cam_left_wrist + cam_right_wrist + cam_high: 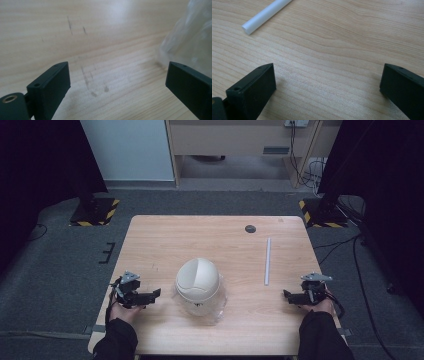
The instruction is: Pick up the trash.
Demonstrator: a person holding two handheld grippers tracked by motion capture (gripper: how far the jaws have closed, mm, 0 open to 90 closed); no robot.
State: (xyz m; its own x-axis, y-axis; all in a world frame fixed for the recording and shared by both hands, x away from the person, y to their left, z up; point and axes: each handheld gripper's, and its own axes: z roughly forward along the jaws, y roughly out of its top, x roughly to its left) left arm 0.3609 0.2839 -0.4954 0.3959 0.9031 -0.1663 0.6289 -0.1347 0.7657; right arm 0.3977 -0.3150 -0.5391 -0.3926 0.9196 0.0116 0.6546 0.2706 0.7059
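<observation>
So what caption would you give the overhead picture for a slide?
Two hand-held grippers, left and right, jaws open, flank a white dome on clear plastic, a white tube lying nearby.

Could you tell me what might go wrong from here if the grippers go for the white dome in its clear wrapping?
The dome is smooth and rounded, so open jaws could slide off it. The clear plastic wrap is loose and may crumple or drag. The white tube lies unsecured near the right gripper and could roll if nudged.
</observation>
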